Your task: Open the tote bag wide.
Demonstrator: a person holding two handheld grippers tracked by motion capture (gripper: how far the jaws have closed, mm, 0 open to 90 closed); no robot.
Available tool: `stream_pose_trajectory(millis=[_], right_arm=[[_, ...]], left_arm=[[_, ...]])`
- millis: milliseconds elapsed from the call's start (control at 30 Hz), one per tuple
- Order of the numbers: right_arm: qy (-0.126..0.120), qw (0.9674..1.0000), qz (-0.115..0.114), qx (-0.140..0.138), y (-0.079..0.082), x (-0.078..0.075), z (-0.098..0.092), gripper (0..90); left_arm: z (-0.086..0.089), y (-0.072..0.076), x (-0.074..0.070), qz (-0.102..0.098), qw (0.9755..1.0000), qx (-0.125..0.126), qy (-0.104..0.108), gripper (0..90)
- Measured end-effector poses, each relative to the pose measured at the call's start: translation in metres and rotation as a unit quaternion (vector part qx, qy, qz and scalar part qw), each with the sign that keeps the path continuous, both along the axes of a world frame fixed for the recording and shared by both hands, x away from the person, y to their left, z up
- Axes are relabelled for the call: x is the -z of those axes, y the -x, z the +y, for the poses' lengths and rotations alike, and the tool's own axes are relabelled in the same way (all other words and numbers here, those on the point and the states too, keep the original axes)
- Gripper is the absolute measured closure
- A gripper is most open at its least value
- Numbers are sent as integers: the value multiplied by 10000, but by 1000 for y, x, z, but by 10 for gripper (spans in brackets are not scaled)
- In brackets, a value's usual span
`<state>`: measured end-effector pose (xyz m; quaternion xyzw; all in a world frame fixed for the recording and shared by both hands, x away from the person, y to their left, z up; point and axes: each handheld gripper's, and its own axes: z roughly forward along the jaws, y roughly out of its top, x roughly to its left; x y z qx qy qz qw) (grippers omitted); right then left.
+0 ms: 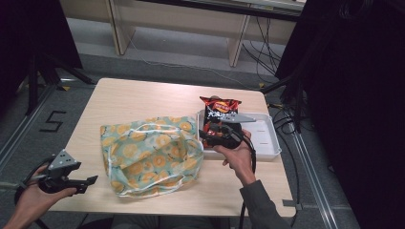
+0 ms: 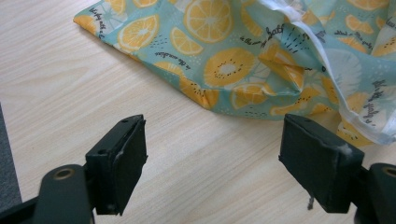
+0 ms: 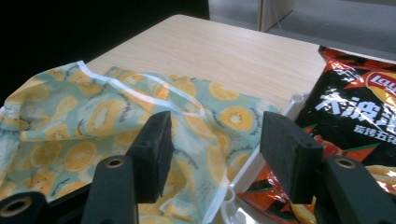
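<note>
A cloth bag [image 1: 150, 152] printed with orange slices on teal lies crumpled in the middle of the wooden table [image 1: 138, 95]. A dark red chip packet [image 1: 219, 112] leans in a white tray [image 1: 265, 138] at the right. My right gripper [image 1: 204, 137] hovers open over the seam between the bag's right edge and the tray. In the right gripper view its jaws [image 3: 217, 121] frame the bag [image 3: 93, 112], the tray's rim [image 3: 243, 172] and the chip packet [image 3: 355, 107], gripping nothing. My left gripper [image 1: 90, 182] stands open at the table's front left, its jaws [image 2: 215, 126] short of the bag [image 2: 233, 60].
The tray's right half is bare white plastic. Bare tabletop [image 2: 56, 70] lies to the bag's left and behind it [image 3: 224, 46]. Black curtains and stands flank the table, and cables run along the floor at the right.
</note>
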<state>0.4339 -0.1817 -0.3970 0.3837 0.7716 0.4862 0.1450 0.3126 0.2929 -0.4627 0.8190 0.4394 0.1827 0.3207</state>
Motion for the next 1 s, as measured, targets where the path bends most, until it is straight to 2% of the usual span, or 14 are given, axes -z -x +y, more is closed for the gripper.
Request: stream_pose_trajectory(millis=[67,100,167,267,400,500,533,633,667,733,767,867,900,1000], right_arm=[[4,9999,102,11,3,-1,1,446],[2,10000,-27,-30,2,0,2,445],[20,9999,101,-51,5,-1,3,443],[27,9999,-4,-146,6,3,4,438],[-19,9999,159,-37,12,5,6,434],[63,9998,79,-174,14,7,5,430],[-27,9997,171,-168,16,7,7,429],[55,9997,76,-212,19,8,5,426],[-37,9997,160,-186,22,9,7,426],[-21,9996,108,-243,23,10,7,424],[-40,9996,196,-214,25,10,7,423],[29,9996,77,-266,25,12,6,421],[-11,9996,167,-245,27,13,7,420],[19,9997,174,-193,30,14,6,418]], left_arm=[[0,0,0,0,10000,13,1,223],[0,0,0,0,10000,11,0,223],[0,0,0,-4,10000,6,-1,222],[0,0,0,5,10000,13,-5,222],[0,0,0,3,10000,16,-16,221],[0,0,0,-10,10000,-4,-42,221],[0,0,1,-4,10000,-5,-36,221],[-1,0,1,10,10000,7,-8,221],[0,0,1,9,10000,12,-16,221],[0,0,1,9,10000,11,-15,221],[-1,0,1,-11,10000,-14,-34,221],[0,0,1,4,10000,2,-28,220],[0,0,1,8,10000,23,-34,221],[-1,0,1,10,10000,8,-1,220]])
